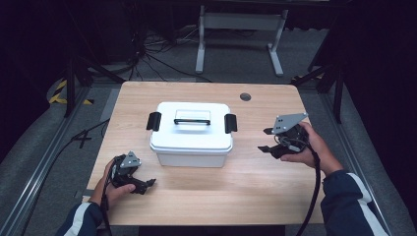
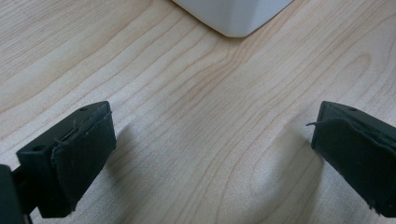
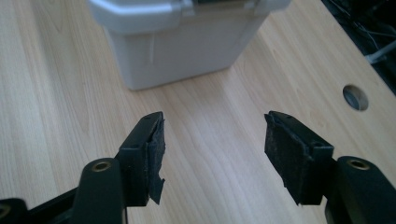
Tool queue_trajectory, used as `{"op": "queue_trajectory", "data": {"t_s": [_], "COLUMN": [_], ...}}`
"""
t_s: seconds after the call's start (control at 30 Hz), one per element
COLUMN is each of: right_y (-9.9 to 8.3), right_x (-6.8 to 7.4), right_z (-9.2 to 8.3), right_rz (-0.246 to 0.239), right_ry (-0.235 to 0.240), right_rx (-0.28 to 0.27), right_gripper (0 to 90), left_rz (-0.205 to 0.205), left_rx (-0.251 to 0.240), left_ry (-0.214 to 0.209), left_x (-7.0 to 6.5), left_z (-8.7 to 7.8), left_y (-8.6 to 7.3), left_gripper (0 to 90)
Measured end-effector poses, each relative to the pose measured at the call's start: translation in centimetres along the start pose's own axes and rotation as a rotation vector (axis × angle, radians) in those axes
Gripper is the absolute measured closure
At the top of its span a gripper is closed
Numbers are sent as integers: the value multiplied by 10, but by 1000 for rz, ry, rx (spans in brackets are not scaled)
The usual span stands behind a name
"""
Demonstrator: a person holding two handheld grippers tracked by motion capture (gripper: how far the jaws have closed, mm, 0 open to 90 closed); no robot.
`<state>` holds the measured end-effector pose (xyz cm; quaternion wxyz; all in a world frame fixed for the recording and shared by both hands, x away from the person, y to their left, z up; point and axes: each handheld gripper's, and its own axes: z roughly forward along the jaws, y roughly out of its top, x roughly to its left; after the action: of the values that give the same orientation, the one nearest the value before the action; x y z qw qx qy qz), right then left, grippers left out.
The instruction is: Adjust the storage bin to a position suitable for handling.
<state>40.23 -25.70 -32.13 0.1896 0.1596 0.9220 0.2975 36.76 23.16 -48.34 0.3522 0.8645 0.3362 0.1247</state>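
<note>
— Where does the white box [image 1: 191,140] sit?

— On the wooden table [image 1: 206,196], about mid-table, lid on, with a black handle [image 1: 192,121] lying flat on top and a black latch [image 1: 153,121] at each end.

— And the left gripper [image 1: 146,184]?

— Near the box's front left corner, low over the wood and apart from the box. In the left gripper view its jaws stand wide, released, with bare wood between them and that corner of the box just ahead.

— The right gripper [image 1: 265,139]?

— Off the box's right end, held up above the table, its jaws pointing toward the box without touching it. In the right gripper view the jaws are parted with nothing between them, only tabletop, and the box end lies beyond.

— Anything else near the box?

— A round cable hole [image 1: 245,97] in the table, behind the box's right end.
</note>
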Motion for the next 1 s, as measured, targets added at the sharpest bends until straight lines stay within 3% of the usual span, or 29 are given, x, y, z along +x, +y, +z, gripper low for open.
{"op": "queue_trajectory", "data": {"t_s": [0.23, 0.57, 1.0], "right_y": [40, 87, 125], "right_x": [-8, -4, -4], "right_z": [3, 16, 46], "right_rz": [-58, -168, -232], "right_ry": [14, 25, 68], "right_rx": [0, 14, 72], "right_gripper": [411, 436, 488], "left_rz": [0, 1, 1], "left_rx": [0, 0, 0], "left_ry": [0, 0, 0], "left_x": [0, 0, 0], "left_z": [0, 0, 0], "left_y": [0, 0, 0], "left_gripper": [3, 3, 3]}}
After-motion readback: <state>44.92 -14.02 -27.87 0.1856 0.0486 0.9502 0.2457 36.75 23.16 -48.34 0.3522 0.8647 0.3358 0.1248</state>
